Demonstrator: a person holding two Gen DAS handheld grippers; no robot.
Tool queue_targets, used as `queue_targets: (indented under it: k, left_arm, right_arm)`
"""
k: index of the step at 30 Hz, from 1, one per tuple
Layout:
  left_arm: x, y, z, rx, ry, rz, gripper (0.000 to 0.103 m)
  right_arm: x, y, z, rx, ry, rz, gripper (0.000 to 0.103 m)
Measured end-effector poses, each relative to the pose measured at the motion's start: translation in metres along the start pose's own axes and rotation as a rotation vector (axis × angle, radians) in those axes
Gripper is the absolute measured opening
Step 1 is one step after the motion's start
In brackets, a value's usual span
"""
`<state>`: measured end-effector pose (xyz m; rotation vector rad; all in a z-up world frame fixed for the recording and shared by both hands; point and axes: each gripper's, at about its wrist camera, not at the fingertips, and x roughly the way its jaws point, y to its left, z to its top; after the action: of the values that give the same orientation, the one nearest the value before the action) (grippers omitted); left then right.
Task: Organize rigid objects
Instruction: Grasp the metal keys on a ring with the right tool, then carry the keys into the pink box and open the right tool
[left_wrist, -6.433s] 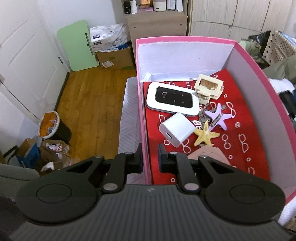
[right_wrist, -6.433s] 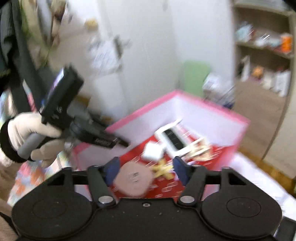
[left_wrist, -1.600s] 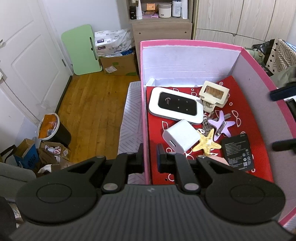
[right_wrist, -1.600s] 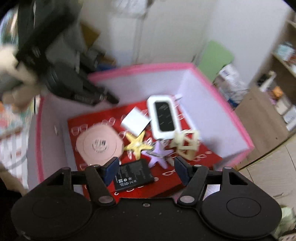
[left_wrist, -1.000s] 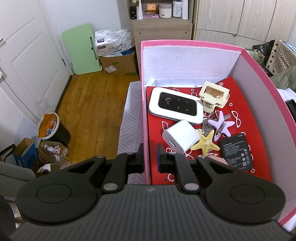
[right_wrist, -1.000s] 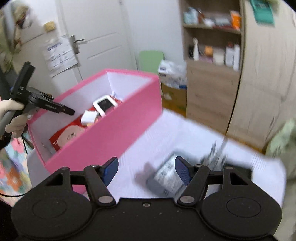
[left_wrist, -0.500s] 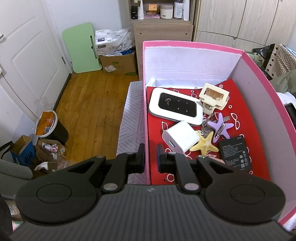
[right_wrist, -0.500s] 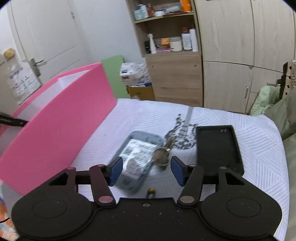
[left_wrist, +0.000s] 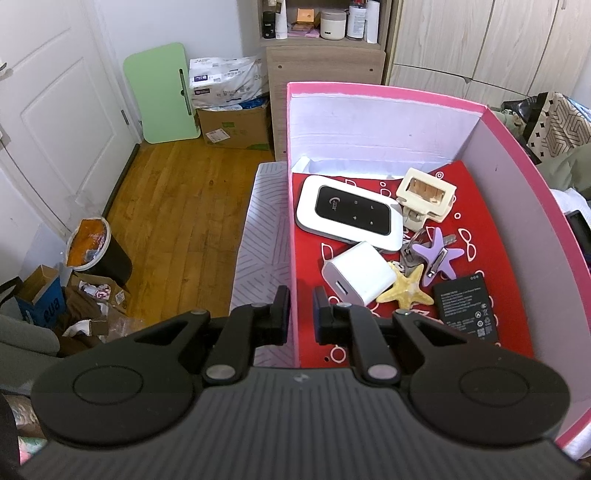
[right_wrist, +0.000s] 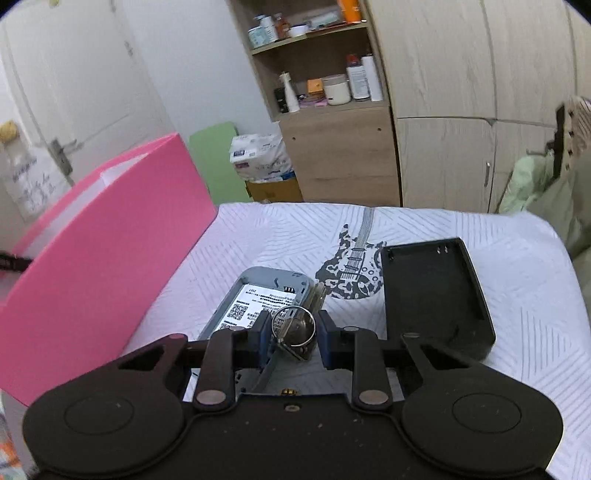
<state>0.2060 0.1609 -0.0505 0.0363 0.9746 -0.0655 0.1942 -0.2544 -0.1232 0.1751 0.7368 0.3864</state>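
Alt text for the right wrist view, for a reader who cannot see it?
The right gripper closes around a key ring on a white bedspread, beside a grey device lying label-up and a black cover. A pink box stands left.

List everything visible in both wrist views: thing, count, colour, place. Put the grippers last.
box: 1, pink with red floor, on the bed
pocket router: 1, white and black, in the box at the back
charger cube: 1, white, in the box in front of the router
hair claw: 1, cream, in the box, back right
starfish clips: 2, yellow and purple, in the box, centre
battery: 1, black, in the box, right
grey device: 1, label up, on the bedspread
black cover: 1, on the bedspread, right
key ring: 1, silver, between the right fingers
left gripper: straddling the box's wall
right gripper: around the key ring
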Motion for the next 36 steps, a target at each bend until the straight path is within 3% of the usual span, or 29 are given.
queue_targets:
  k: [5,16,24,30,36]
  left_arm:
    - [0.0,0.001,0.0,-0.002,0.0,-0.001,0.011]
    - [0.0,0.001,0.0,-0.002,0.0,-0.001,0.011]
    - [0.0,0.001,0.0,-0.003,0.0,0.001,0.011]
    - [0.0,0.0,-0.001,0.013,0.001,0.007,0.011]
    - [0.0,-0.001,-0.001,0.012,0.001,0.006,0.011]
  right_arm:
    - [-0.011,-0.012,0.004,0.123,-0.021,0.102,0.031]
    - [-0.03,0.001,0.017,0.124,-0.065,0.167,0.031]
    - [-0.055,0.039,0.039,0.017,-0.117,0.238,0.031]
    - [-0.074,0.082,0.067,-0.113,-0.152,0.342,0.031]
    - [-0.065,0.131,0.089,-0.231,-0.115,0.448,0.031]
